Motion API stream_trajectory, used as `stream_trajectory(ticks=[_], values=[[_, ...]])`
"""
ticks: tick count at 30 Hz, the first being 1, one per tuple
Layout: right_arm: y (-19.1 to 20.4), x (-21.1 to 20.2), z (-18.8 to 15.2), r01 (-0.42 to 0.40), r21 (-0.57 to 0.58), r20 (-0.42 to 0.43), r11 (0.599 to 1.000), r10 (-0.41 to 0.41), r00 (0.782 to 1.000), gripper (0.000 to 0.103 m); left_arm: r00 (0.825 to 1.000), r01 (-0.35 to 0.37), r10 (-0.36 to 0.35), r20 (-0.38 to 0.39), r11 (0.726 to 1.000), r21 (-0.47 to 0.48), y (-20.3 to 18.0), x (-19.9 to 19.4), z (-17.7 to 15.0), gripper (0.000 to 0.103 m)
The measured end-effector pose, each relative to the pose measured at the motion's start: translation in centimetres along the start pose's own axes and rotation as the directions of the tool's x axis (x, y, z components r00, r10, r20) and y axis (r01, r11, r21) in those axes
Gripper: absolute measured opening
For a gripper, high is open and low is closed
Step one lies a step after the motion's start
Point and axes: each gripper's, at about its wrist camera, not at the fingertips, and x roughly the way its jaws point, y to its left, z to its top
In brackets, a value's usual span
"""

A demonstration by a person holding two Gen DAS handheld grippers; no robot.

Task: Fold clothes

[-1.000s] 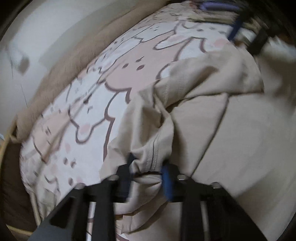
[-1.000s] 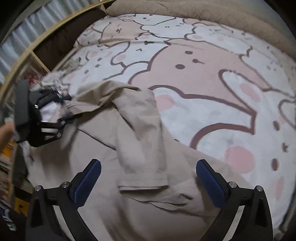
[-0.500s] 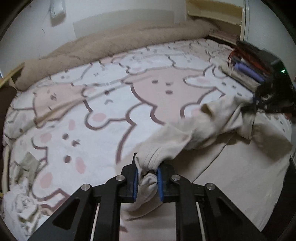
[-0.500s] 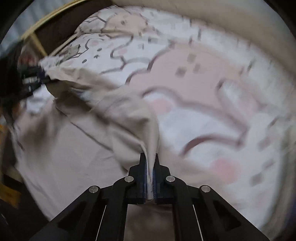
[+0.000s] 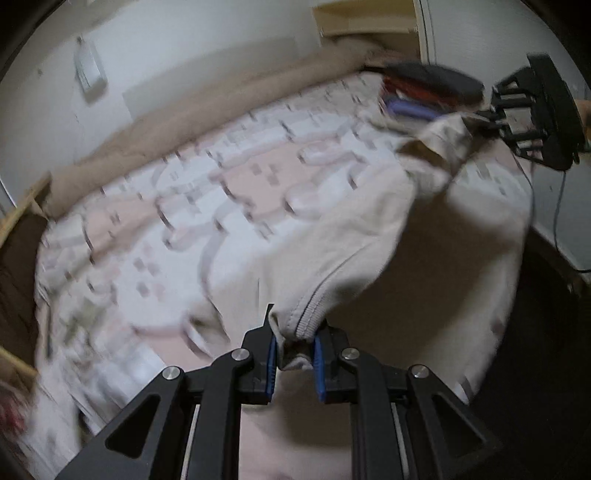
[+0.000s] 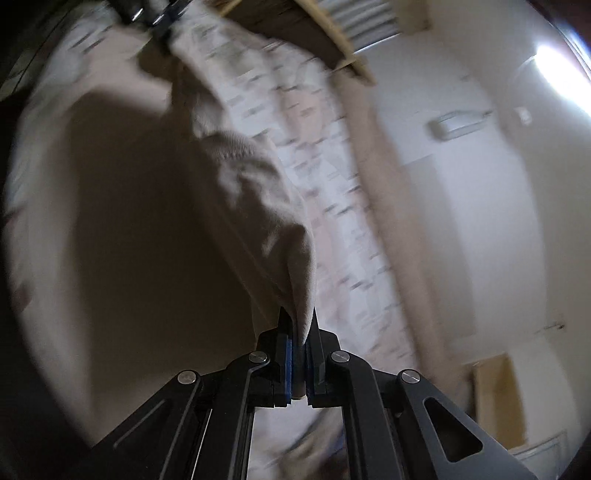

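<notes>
A beige garment (image 5: pixel 343 236) hangs stretched between both grippers above the bed. My left gripper (image 5: pixel 293 349) is shut on a seamed edge of it. My right gripper (image 6: pixel 300 354) is shut on another bunched corner (image 6: pixel 295 295). In the left wrist view the right gripper (image 5: pixel 532 110) shows at the upper right, holding the far end. In the right wrist view the left gripper (image 6: pixel 155 14) shows at the top left, holding its end. The cloth sags between them and casts a dark shadow on the part below.
The bed carries a white and pink cartoon-print cover (image 5: pixel 192 206) with a tan fluffy blanket (image 5: pixel 207 110) along the wall. A stack of folded items (image 5: pixel 424 92) lies at the bed's far right. Dark floor (image 5: pixel 546 332) and a cable (image 5: pixel 557 206) are to the right.
Both grippers have lifted the garment off the bed and drawn apart, pulling it taut. The views have swung upward toward the wall; both frames are motion-blurred.
</notes>
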Motion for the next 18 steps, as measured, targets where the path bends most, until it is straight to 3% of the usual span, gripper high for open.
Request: stream_trajectory(ticks=[5, 7, 9, 11, 13, 16, 17, 18], values=[[9.1, 1.5, -5.3, -0.089, 0.014, -0.079, 0.996, 0.09, 0.993, 0.005, 0.992, 0.057, -0.056, -0.114, 0.998, 0.003, -5.6, 3.6, -5.5, 0.017], [11.3, 1.9, -6.5, -0.076, 0.027, -0.077, 0.997, 0.077, 0.994, 0.005, 0.99, 0.062, -0.06, -0.128, 0.998, 0.006, -6.9, 4.0, -6.7, 0.017], [12.0, 1.8, -7.4, -0.058, 0.046, -0.068, 0.997, 0.061, 0.996, 0.006, 0.992, 0.06, -0.061, -0.114, 0.998, -0.01, -6.9, 3.4, -6.9, 0.017], [12.0, 1.3, -8.0, -0.126, 0.108, -0.078, 0.986, 0.135, 0.988, 0.006, 0.993, 0.06, -0.062, -0.1, 0.998, -0.025, -6.8, 2.8, -7.1, 0.018], [11.6, 1.2, -7.8, -0.15, 0.152, -0.093, 0.977, 0.165, 0.982, 0.012, 0.994, 0.059, -0.063, -0.085, 0.997, -0.041, -6.8, 2.2, -7.3, 0.024], [11.0, 0.6, -7.9, -0.135, 0.211, -0.101, 0.968, 0.159, 0.982, 0.049, 0.996, 0.056, -0.061, -0.063, 0.996, -0.07, -6.2, 1.3, -7.7, 0.039], [10.4, 0.4, -8.1, -0.155, 0.251, -0.097, 0.956, 0.184, 0.978, 0.074, 0.997, 0.052, -0.057, -0.057, 0.996, -0.075, -6.0, 1.2, -7.8, 0.041], [9.8, 0.1, -8.3, -0.175, 0.291, -0.092, 0.941, 0.21, 0.973, 0.085, 0.997, 0.046, -0.05, -0.055, 0.996, -0.079, -6.0, 1.1, -8.0, 0.044]])
